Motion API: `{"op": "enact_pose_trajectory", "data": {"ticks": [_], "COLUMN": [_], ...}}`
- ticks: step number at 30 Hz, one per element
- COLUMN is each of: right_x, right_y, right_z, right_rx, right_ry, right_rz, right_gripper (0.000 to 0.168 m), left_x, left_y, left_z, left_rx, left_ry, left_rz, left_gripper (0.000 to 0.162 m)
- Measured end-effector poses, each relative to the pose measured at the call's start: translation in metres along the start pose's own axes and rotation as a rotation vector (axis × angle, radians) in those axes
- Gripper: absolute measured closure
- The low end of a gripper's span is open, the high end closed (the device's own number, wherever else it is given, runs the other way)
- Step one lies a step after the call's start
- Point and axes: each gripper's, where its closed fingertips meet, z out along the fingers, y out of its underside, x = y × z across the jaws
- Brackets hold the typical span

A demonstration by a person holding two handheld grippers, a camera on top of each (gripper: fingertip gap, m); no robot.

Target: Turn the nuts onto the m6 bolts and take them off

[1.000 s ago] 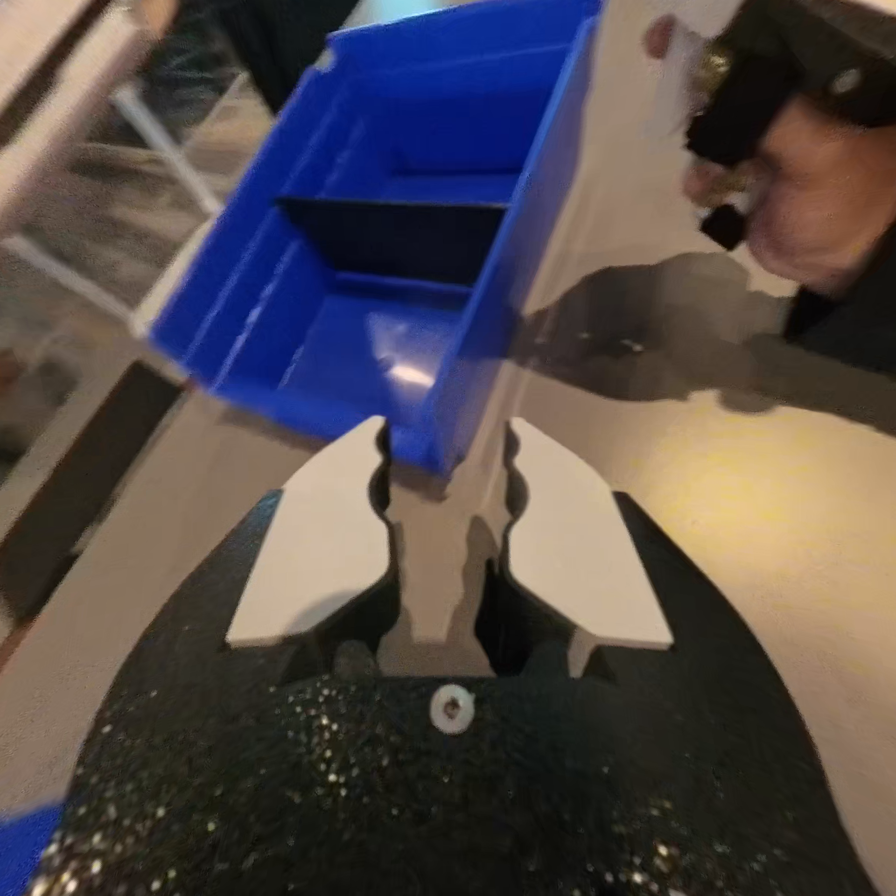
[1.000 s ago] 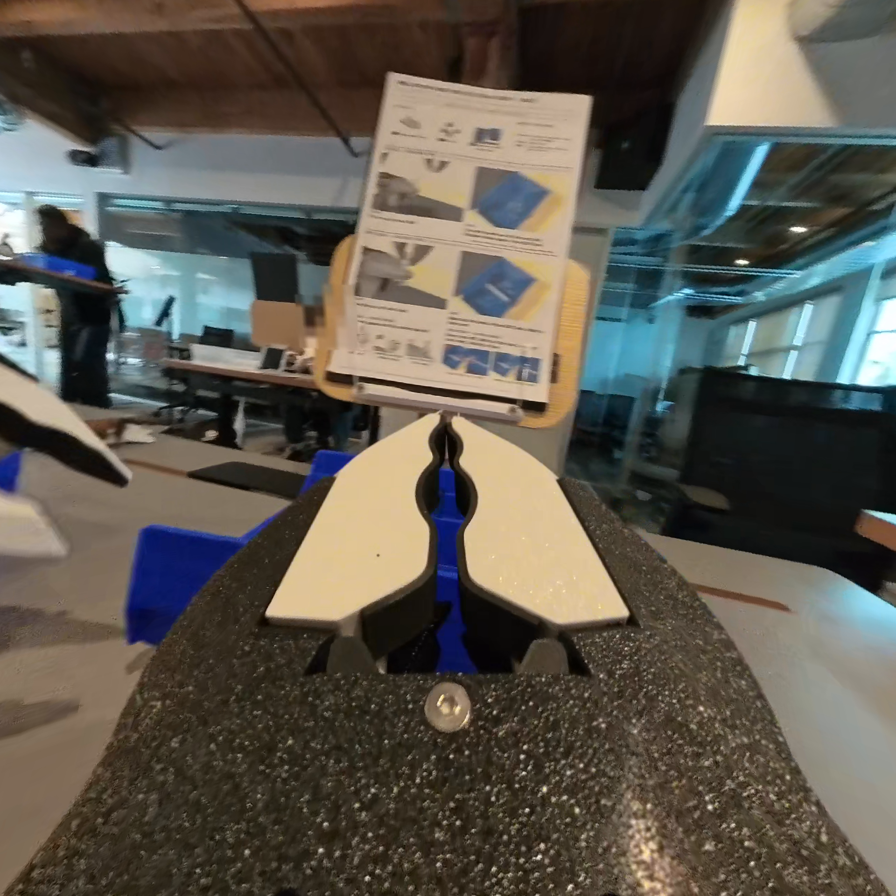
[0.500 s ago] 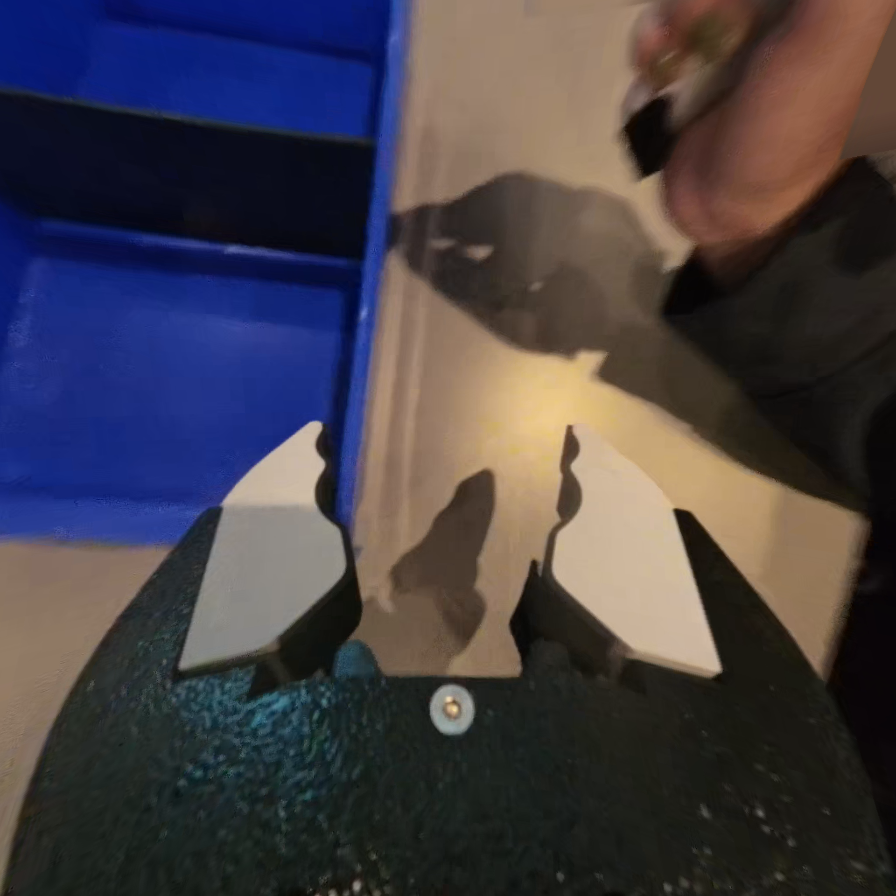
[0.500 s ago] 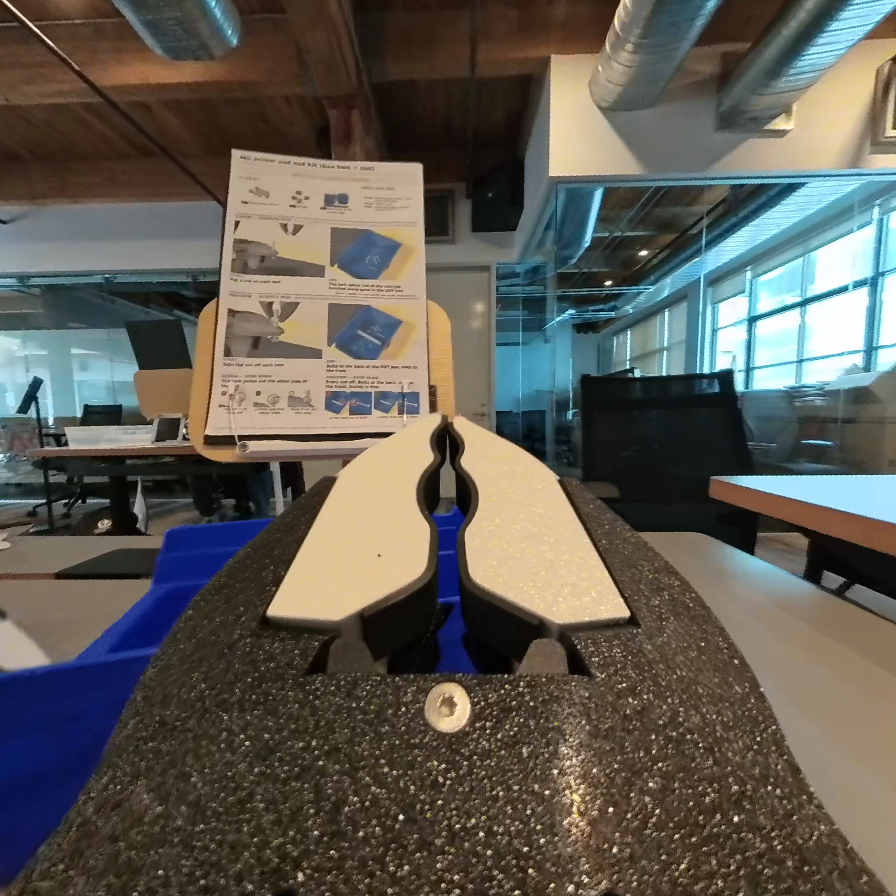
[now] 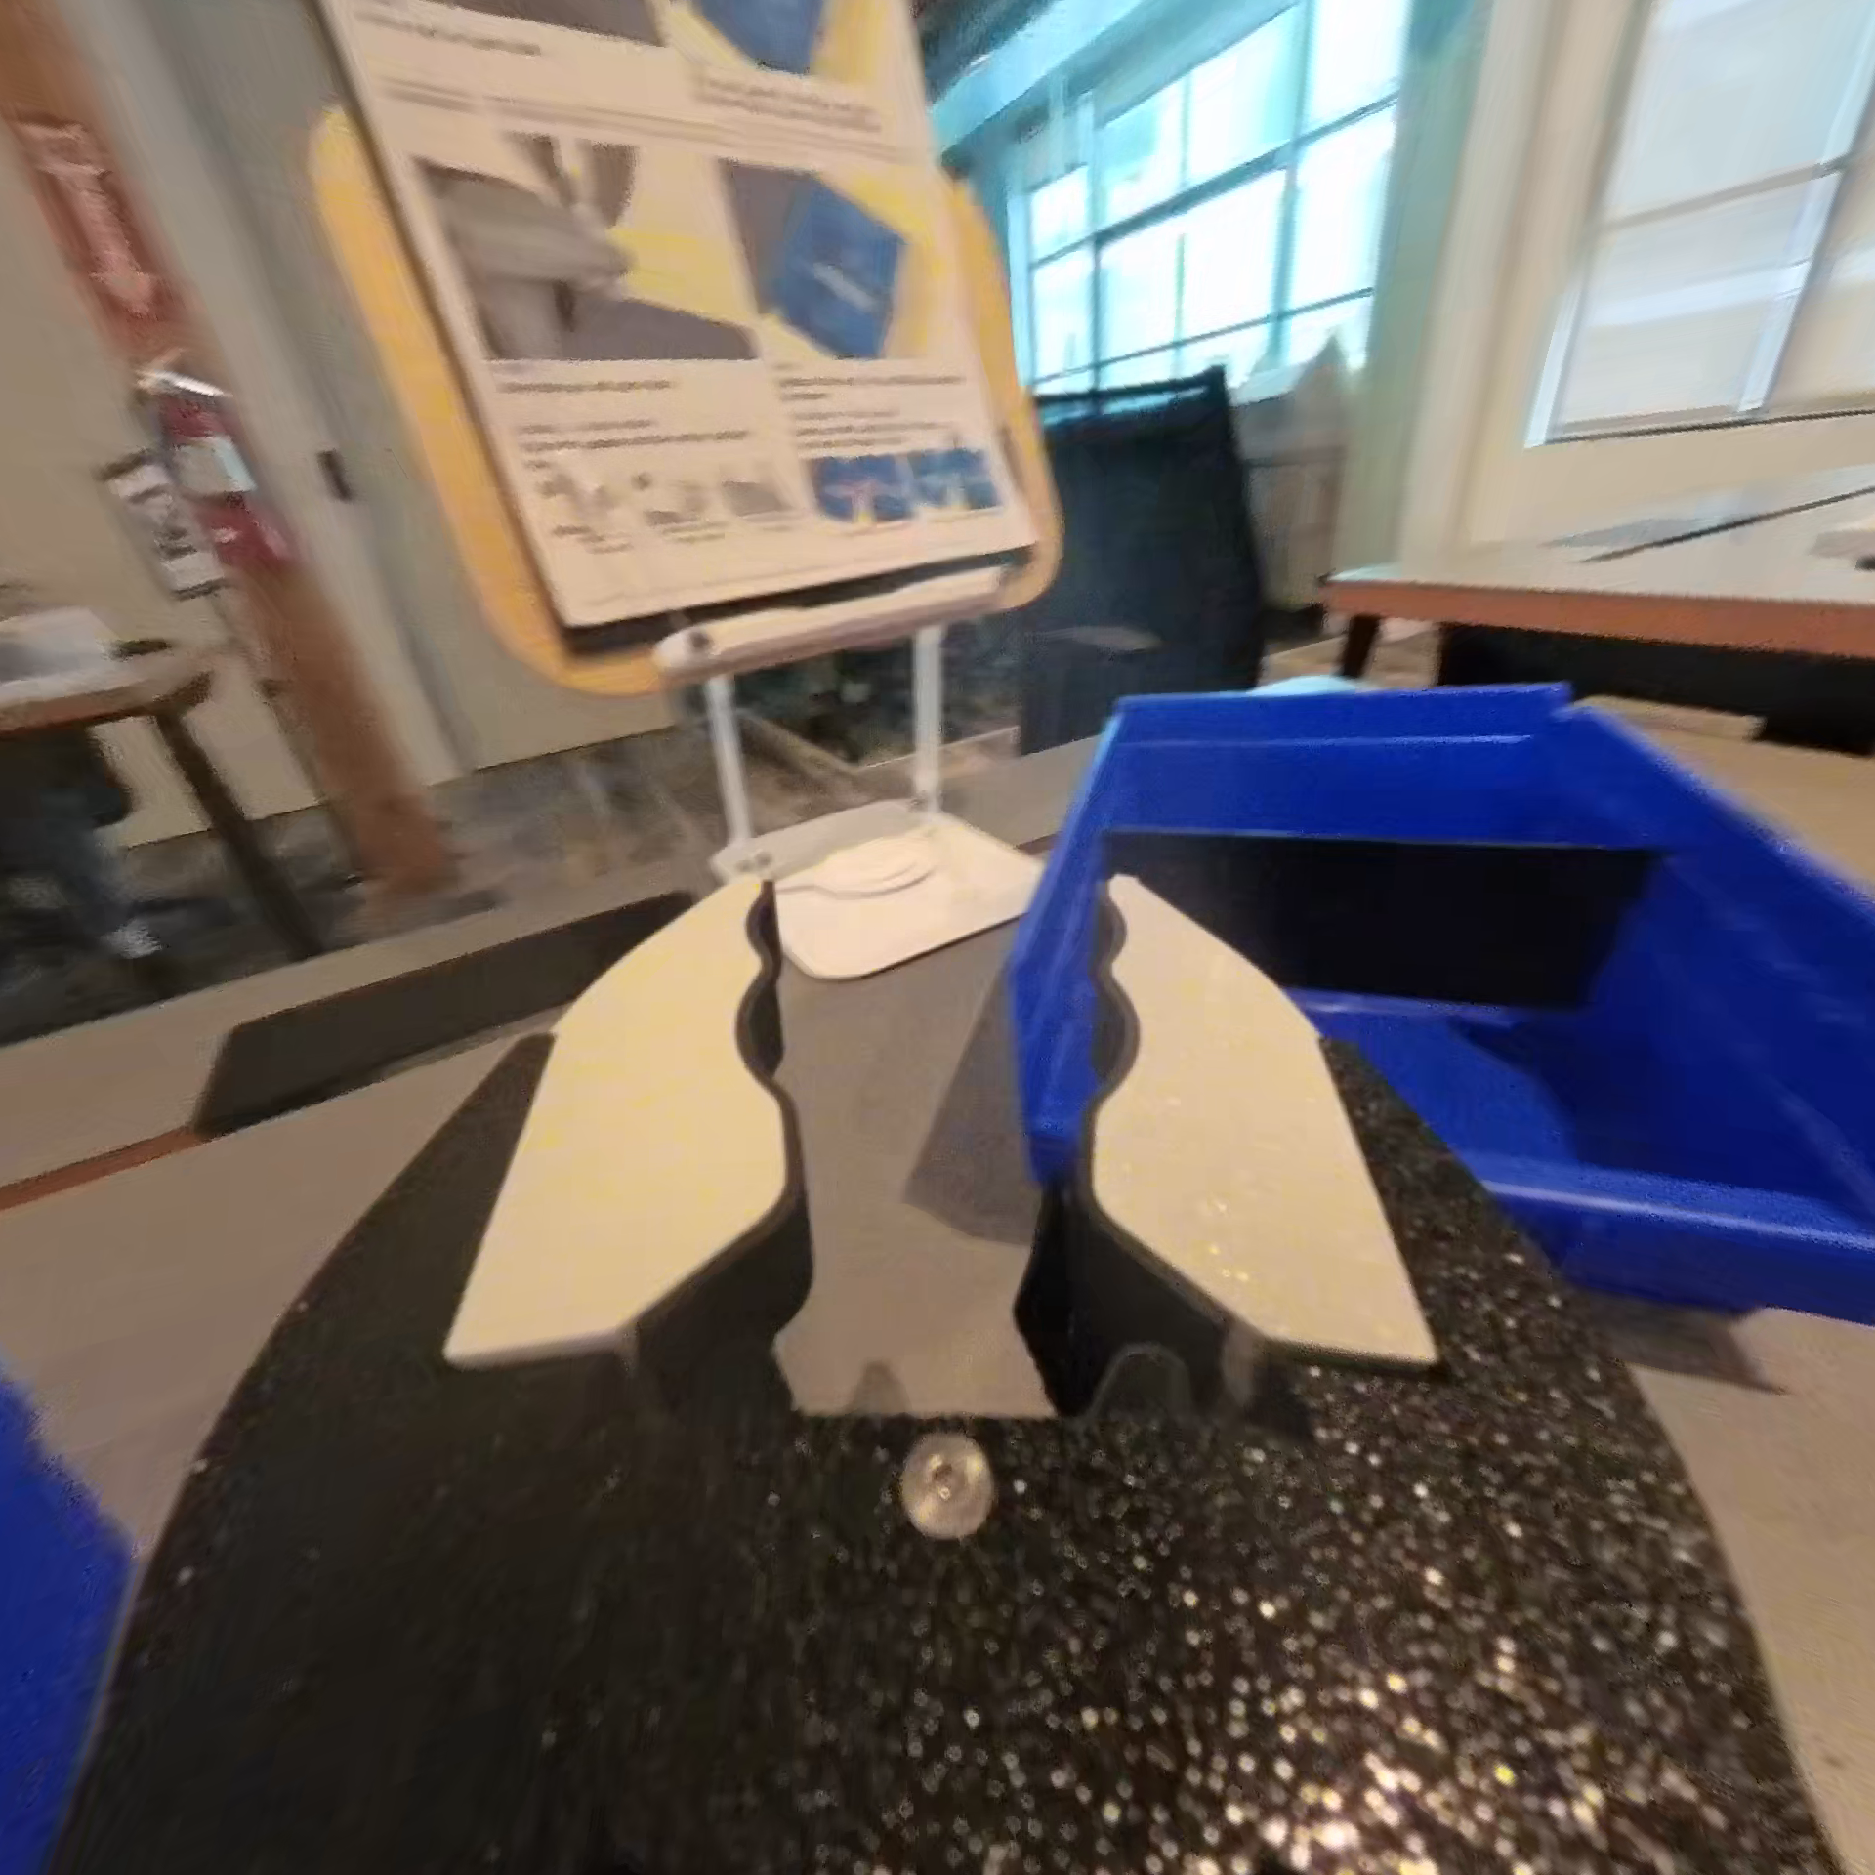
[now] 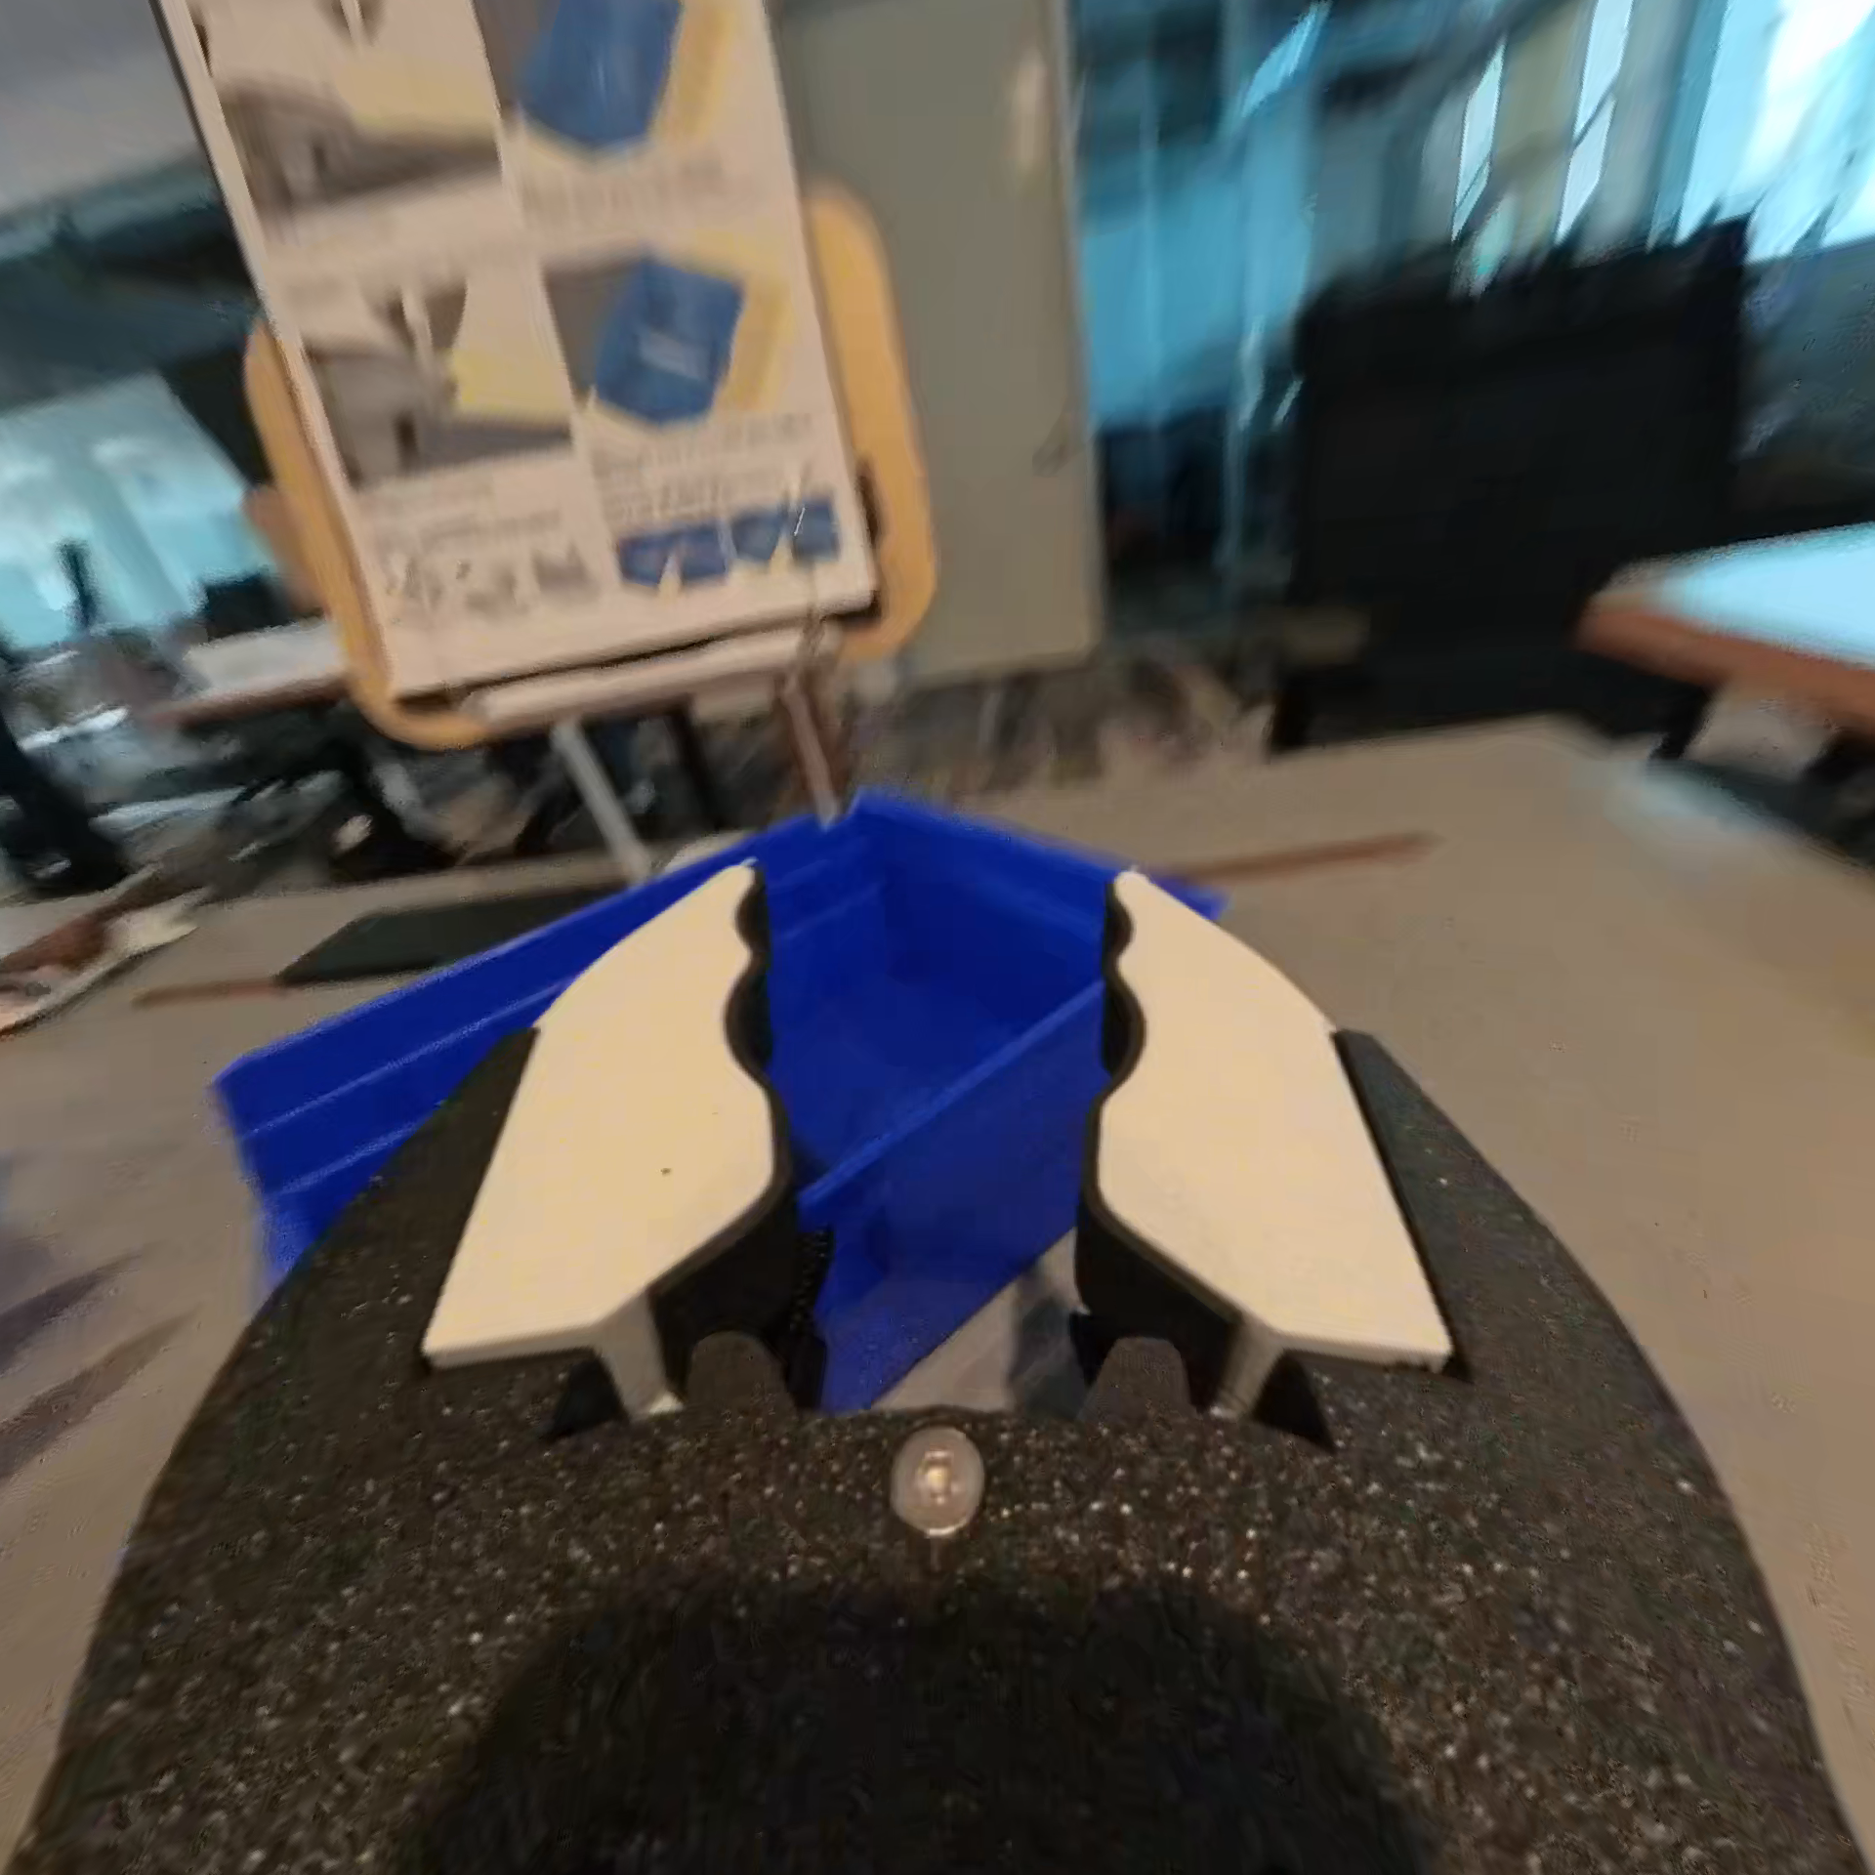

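Nuts unseen, blue bin (image 5: pixel 1725 1025) divider left view only

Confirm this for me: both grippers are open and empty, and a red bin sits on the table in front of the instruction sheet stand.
One thing is wrong: the bin is blue, not red, as the right wrist view shows. The rest stands: the left gripper and right gripper are open and empty, and the instruction sheet stand is behind it.

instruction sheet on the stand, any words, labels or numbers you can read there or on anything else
Instruction sheet on the stand: printed lines and small pictures, too blurred to read in either view, and not for quoting.
Blue bin: no label visible.
Red sign on the wall: blurred, unreadable.
Both hand-held grippers: no markings.
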Motion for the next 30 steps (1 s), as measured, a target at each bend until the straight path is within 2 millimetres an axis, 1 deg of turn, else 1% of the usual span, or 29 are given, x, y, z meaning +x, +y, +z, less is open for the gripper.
{"op": "enact_pose_trajectory", "data": {"ticks": [1,2,3,4,6,9,11,14,15,16,19,21,23,26,28,30], "right_x": [-0.011,-0.025,-0.036,-0.041,-0.046,-0.052,-0.057,-0.052,-0.052,-0.051,-0.039,-0.035,-0.015,0.018,0.037,0.047], "right_y": [0.013,0.025,0.038,0.048,0.055,0.058,0.067,0.089,0.093,0.096,0.098,0.098,0.093,0.083,0.08,0.083], "right_z": [0.003,0.002,0.0,-0.004,-0.012,-0.02,-0.022,-0.031,-0.032,-0.032,-0.034,-0.035,-0.038,-0.041,-0.039,-0.036], "right_rx": [-0.111,-0.223,-0.338,-0.436,-0.564,-0.703,-0.802,-0.988,-1.02,-1.038,-1.092,-1.122,-1.147,-1.181,-1.196,-1.219], "right_ry": [-0.055,-0.12,-0.145,-0.126,-0.066,-0.007,-0.001,0.062,0.08,0.097,0.154,0.142,0.205,0.285,0.284,0.23], "right_rz": [0.067,0.103,0.079,0.003,-0.129,-0.218,-0.232,-0.271,-0.275,-0.279,-0.323,-0.312,-0.383,-0.508,-0.53,-0.49], "right_gripper": [0.096,0.087,0.083,0.081,0.081,0.08,0.082,0.086,0.087,0.092,0.107,0.114,0.113,0.119,0.122,0.125], "left_x": [-0.005,-0.007,-0.007,-0.008,-0.004,0.0,0.006,0.009,0.01,0.01,0.01,0.01,0.009,0.007,0.007,0.007], "left_y": [0.008,0.017,0.026,0.034,0.044,0.041,0.042,0.044,0.044,0.045,0.047,0.048,0.048,0.048,0.048,0.049], "left_z": [-0.002,-0.004,-0.006,-0.01,-0.013,-0.013,-0.012,-0.012,-0.012,-0.012,-0.011,-0.01,-0.01,-0.01,-0.01,-0.009], "left_rx": [-0.012,-0.022,-0.03,-0.033,-0.033,-0.026,-0.018,-0.021,-0.022,-0.021,-0.027,-0.031,-0.029,-0.027,-0.027,-0.03], "left_ry": [-0.018,-0.026,-0.041,-0.06,-0.069,-0.087,-0.068,-0.045,-0.041,-0.036,-0.027,-0.024,-0.021,-0.017,-0.011,-0.003], "left_rz": [0.01,0.036,0.083,0.139,0.256,0.355,0.37,0.357,0.347,0.337,0.318,0.305,0.287,0.259,0.242,0.231], "left_gripper": [0.102,0.102,0.102,0.103,0.109,0.11,0.111,0.112,0.112,0.112,0.113,0.113,0.113,0.113,0.113,0.114]}}
